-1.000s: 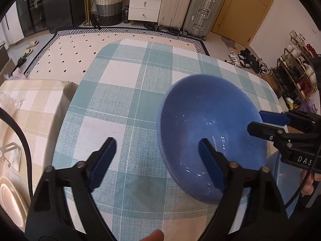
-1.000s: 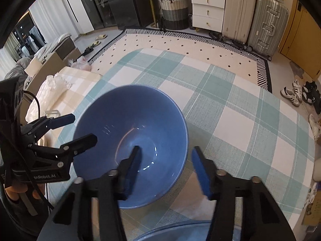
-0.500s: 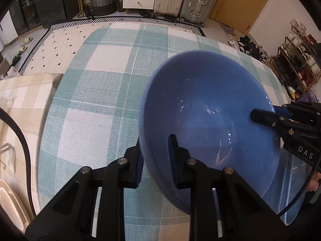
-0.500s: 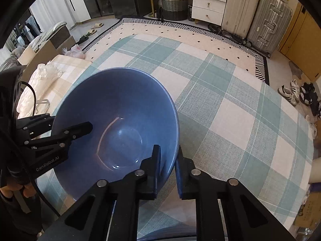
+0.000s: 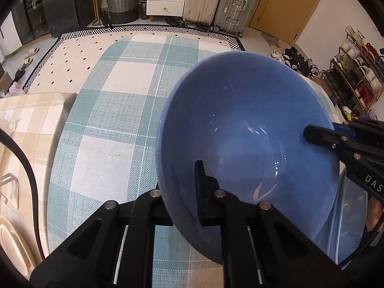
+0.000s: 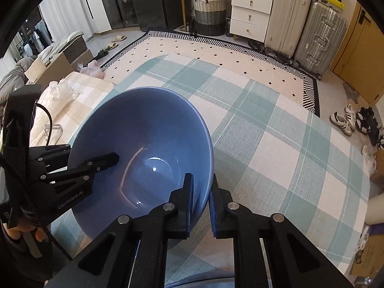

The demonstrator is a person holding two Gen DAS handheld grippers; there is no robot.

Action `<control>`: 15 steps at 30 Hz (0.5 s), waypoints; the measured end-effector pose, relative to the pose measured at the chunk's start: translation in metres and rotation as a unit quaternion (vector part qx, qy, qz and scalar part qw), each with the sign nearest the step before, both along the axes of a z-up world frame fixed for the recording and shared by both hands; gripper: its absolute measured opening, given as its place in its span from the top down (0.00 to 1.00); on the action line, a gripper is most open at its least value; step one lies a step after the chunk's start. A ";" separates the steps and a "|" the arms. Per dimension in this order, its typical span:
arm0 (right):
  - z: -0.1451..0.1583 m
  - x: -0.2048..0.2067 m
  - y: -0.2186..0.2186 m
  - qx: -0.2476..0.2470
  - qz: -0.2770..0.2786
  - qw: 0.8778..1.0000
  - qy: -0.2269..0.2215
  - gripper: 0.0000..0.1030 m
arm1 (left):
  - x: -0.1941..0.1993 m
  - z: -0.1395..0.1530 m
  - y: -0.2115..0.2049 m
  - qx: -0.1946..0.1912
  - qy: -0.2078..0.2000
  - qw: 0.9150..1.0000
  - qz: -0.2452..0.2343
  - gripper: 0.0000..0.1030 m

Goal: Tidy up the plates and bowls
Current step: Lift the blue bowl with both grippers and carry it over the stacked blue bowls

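Both of my grippers are clamped on the rim of the same blue bowl (image 5: 249, 129). My left gripper (image 5: 182, 192) pinches the bowl's near-left wall, with one pad inside the bowl and the other outside it against the wall. My right gripper (image 6: 200, 201) bites the opposite edge in the same manner, one finger inside and one outside. Both sets of jaws have just been closing, and the bowl wall is now pressed between them on each side. In the left wrist view the right gripper shows at the far rim, entering from the right edge. In the right wrist view the left gripper shows at the left rim. The bowl is held over the teal-and-white checked tablecloth (image 5: 115, 124), its opening tilted toward each camera. The rim of a second blue dish (image 5: 350, 218) shows beneath the bowl's right side in the left wrist view. I cannot tell whether the two touch. A cream plate (image 5: 12, 247) sits at the far left edge.
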State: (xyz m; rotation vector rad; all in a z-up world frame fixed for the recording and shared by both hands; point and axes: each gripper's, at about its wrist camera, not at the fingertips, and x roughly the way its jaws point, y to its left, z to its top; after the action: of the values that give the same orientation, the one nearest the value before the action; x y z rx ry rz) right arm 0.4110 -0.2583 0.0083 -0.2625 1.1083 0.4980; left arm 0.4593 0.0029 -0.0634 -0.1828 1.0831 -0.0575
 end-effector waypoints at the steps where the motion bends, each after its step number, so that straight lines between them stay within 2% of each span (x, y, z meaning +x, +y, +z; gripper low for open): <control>1: 0.002 -0.001 -0.001 0.002 -0.001 1.000 -0.001 0.88 | -0.002 0.003 0.000 0.001 -0.003 1.000 0.000 0.92; 15: 0.056 -0.037 -0.011 0.019 -0.009 0.999 -0.046 0.88 | -0.033 0.063 -0.007 0.010 -0.055 0.998 -0.001 0.92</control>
State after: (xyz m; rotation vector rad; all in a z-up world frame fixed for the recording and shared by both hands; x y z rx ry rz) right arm 0.3739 -0.2694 0.0641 -0.2406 1.0090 0.4859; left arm 0.4264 -0.0046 -0.0008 -0.1590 0.9738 -0.0576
